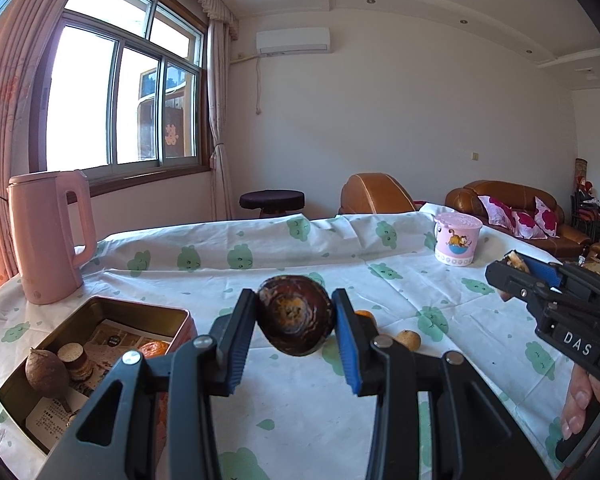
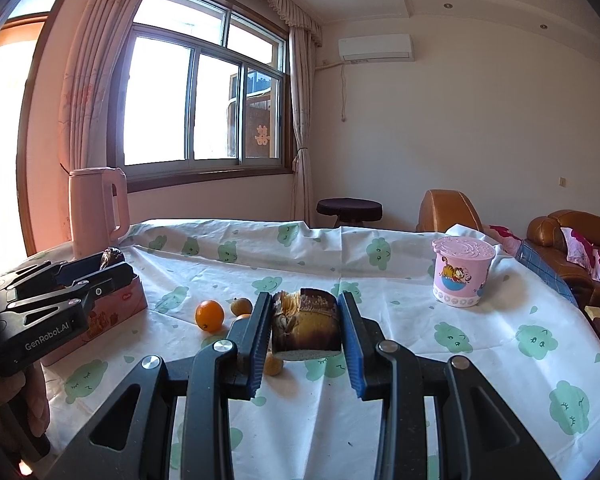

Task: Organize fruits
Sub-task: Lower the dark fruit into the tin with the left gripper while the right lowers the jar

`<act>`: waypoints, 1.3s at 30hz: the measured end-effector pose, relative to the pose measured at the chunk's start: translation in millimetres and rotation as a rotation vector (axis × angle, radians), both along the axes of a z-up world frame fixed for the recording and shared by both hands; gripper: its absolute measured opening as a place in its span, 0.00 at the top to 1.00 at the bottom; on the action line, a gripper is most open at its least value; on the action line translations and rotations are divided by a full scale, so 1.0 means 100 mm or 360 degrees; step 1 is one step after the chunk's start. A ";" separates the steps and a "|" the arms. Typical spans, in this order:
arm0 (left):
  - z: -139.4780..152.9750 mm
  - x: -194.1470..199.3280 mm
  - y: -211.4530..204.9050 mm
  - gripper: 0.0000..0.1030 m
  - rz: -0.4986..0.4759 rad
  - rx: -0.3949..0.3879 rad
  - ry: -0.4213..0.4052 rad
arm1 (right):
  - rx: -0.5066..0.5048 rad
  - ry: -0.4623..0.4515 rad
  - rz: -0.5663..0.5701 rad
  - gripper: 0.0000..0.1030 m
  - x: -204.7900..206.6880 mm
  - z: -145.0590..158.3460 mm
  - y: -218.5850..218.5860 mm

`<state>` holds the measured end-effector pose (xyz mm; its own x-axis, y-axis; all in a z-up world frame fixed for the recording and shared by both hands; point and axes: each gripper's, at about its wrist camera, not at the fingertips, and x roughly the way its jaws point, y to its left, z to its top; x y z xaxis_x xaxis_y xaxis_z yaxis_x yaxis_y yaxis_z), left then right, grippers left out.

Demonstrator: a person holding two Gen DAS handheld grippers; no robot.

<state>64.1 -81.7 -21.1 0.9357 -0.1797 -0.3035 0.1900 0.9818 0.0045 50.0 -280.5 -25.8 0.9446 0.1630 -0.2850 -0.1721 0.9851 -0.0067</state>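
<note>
A: What is shown by the left wrist view alone?

B: The inside of the tin (image 1: 100, 356) is seen there: a brown round fruit (image 1: 46, 368), a tan cut piece (image 1: 75, 360), an orange (image 1: 154, 349) and printed paper, too small to be read. A person's fingers (image 1: 578, 400) are seen on the right gripper's (image 1: 514, 260) handle.

A: And by the right wrist view alone?

B: The tin's pink side (image 2: 112, 312) is seen, partly hidden by the left gripper (image 2: 110, 260). An orange (image 2: 209, 315) and small yellowish fruits (image 2: 241, 306) are seen loose on the cloth (image 2: 380, 400), between tin and right gripper (image 2: 305, 326).

A: What writing can be read?

B: "DAS" is read on the right gripper in the left view, "GenRobot.AI" on the left gripper in the right view. A cartoon cat is printed on the pink cup (image 2: 460, 276).

A: How are the grippers set?

B: Both are closed narrowly on fruit. A dark round fruit (image 1: 295, 314) is clamped between the pads of the left gripper (image 1: 295, 320), held above the cloth just beside the tin. A cut fruit piece (image 2: 305, 322), dark-skinned with yellow flesh, is clamped by the right gripper over the cloth.

A: Anything else on the table?

B: A pink kettle (image 1: 50, 236) is stood behind the tin.
</note>
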 end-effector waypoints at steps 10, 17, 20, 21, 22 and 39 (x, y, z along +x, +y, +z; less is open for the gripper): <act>0.01 -0.07 0.22 0.61 0.0056 -0.0012 0.0009 | -0.0041 0.0036 0.0115 0.66 0.06 -0.03 0.30; 0.01 -0.07 0.43 0.61 0.0119 -0.0034 0.0032 | -0.0065 0.0055 0.0214 0.66 0.13 -0.03 0.56; 0.01 -0.08 0.52 0.61 0.0144 -0.0044 0.0038 | -0.0076 0.0063 0.0252 0.66 0.15 -0.04 0.67; 0.01 -0.09 0.55 0.61 0.0153 -0.0047 0.0041 | -0.0082 0.0064 0.0263 0.66 0.16 -0.04 0.71; 0.00 -0.08 0.58 0.61 0.0162 -0.0050 0.0044 | -0.0087 0.0066 0.0275 0.66 0.16 -0.04 0.76; -0.02 -0.06 1.02 0.61 0.0294 -0.0070 0.0105 | -0.0167 0.0060 0.0459 0.66 0.25 0.01 1.38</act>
